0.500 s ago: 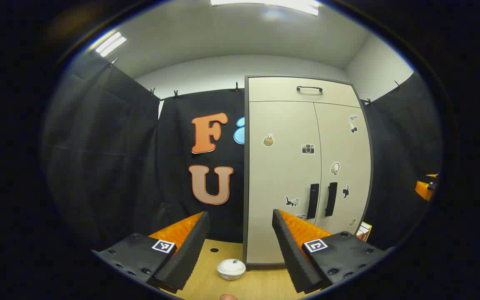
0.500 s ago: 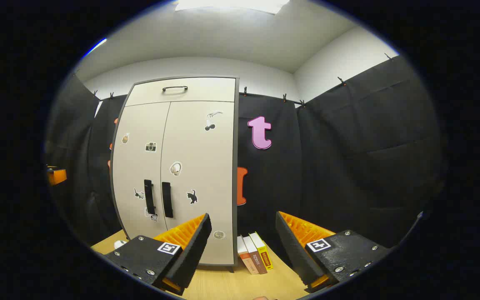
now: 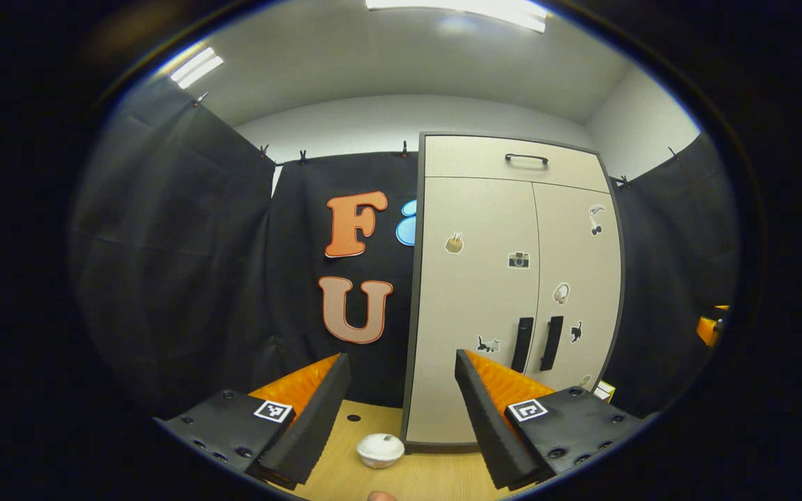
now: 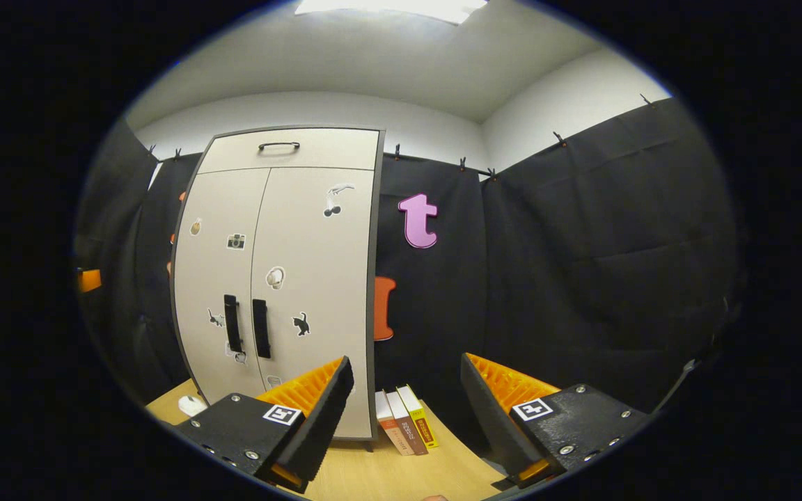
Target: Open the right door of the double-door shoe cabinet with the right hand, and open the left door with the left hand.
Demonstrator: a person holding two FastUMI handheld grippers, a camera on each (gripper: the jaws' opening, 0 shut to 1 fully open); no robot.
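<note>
A tall beige double-door shoe cabinet (image 3: 484, 278) (image 4: 282, 278) stands on the wooden table with both doors closed. Two dark vertical handles sit side by side at the middle seam: the left door handle (image 3: 523, 344) (image 4: 232, 322) and the right door handle (image 3: 551, 342) (image 4: 260, 328). Small stickers dot both doors. My left gripper (image 3: 401, 390) is open and held back from the cabinet, off to the left of the handles. My right gripper (image 4: 404, 390) is open too, at a distance and to the right of the cabinet's edge. Nothing is between either pair of fingers.
A drawer front with a dark handle (image 3: 526, 158) tops the cabinet. A white lidded bowl (image 3: 380, 449) sits on the table in front of the cabinet's left corner. Three books (image 4: 404, 421) lean beside its right side. Black cloth walls surround the booth.
Both views have shifted a little: the cabinet sits slightly lower and farther in the left gripper view, and farther left in the right gripper view. Doors remain closed.
</note>
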